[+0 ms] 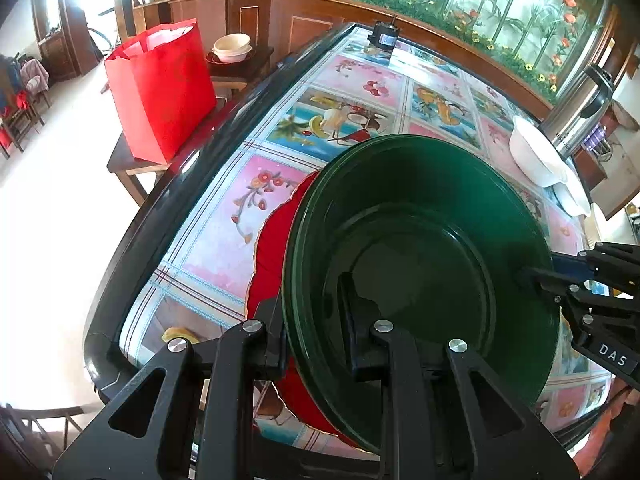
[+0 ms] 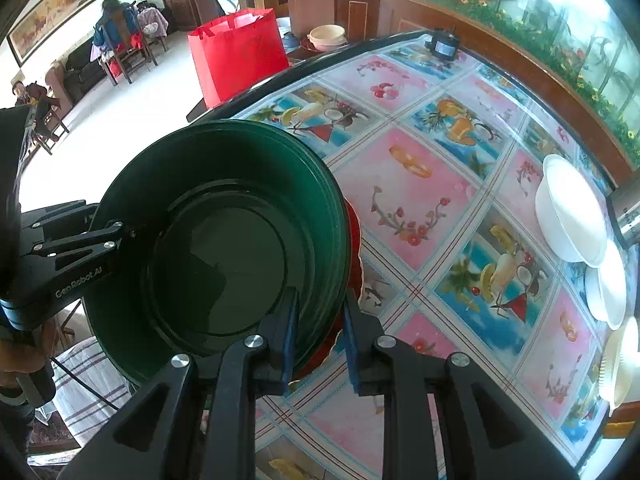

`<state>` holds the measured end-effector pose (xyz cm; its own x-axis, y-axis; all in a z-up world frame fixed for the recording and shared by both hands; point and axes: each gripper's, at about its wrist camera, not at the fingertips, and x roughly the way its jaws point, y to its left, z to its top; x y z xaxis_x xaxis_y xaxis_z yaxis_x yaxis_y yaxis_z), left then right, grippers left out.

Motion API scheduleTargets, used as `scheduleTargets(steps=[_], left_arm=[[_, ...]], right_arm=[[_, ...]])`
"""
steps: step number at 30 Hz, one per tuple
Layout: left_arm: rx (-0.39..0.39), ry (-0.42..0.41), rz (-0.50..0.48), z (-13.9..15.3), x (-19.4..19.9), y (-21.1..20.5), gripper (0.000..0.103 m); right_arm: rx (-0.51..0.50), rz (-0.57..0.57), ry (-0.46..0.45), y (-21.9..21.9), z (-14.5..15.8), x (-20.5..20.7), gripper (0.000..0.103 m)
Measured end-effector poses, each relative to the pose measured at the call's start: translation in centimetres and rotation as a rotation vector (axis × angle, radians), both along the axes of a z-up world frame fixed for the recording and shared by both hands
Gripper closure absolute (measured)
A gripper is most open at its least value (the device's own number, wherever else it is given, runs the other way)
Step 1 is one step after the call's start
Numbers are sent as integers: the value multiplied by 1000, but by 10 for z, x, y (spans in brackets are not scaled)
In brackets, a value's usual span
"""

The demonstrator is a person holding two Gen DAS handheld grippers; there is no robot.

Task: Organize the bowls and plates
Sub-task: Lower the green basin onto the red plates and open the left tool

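— So, where is the green bowl (image 1: pixel 420 240)?

— Over the near left part of the bench (image 1: pixel 360 80), carried between 2 grippers. It sits above a red plate (image 1: pixel 276 248) with a wavy edge, and covers most of it.

— Does it rest on that plate?

— I cannot tell. The bowl looks tilted in the left wrist view, and its underside is hidden.

— What about the left hand-held gripper (image 1: pixel 312 304)?

— Clamped on the bowl's near rim, 1 finger inside the wall and 1 outside.

— And the right hand-held gripper (image 2: pixel 320 312)?

— It straddles the opposite rim. Its blue pads sit either side of the wall, 1 inside and 1 outside, and they look pressed on it. So both grip the same bowl from opposite sides.

— Is the bowl empty?

— Yes, only dark reflections show in its bottom.

— Anything else on the bench?

— A white bowl (image 2: pixel 572 216) stands well apart at the far right edge, with white plates (image 2: pixel 612 284) just beside it. A red bag (image 1: pixel 164 88) stands on a low table past the bench's left edge.
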<state>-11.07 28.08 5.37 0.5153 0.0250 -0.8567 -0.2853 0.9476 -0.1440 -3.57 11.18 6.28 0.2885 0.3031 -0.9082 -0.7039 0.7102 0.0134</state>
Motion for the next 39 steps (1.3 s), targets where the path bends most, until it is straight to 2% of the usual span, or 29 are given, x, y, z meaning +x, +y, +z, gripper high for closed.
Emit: scheduleTargets(steps=[13,20,28,32,34,35,37,38,39], left_arm=[[35,0,1,-11,4,-2,84],[35,-6,15,-16,6,0,84],[73,-22,17,-14,8,-3,84],[57,-27,18,-14,6,-1,82],[45,-28,28,-12,5,1,72],[38,-36,28,-11,4,0,71],[59,-62,43,-3,-2,-1,62],[69,-83,51,2,-5,-3,58],[80,-106,60,8,-9,-4,48]], right_arm=[[-4,0,28,1,-10,2,79],[4,-8,13,2,-11,3,78],[-3,-11,13,5,-16,6,78],[11,-8,20,2,-15,5,77],[18,-9,24,0,-15,4,77],[25,-9,22,-1,-13,3,77],[34,-11,20,-4,-11,0,76],[42,-16,15,-7,-8,-2,73],[49,-21,12,-9,-7,-4,66]])
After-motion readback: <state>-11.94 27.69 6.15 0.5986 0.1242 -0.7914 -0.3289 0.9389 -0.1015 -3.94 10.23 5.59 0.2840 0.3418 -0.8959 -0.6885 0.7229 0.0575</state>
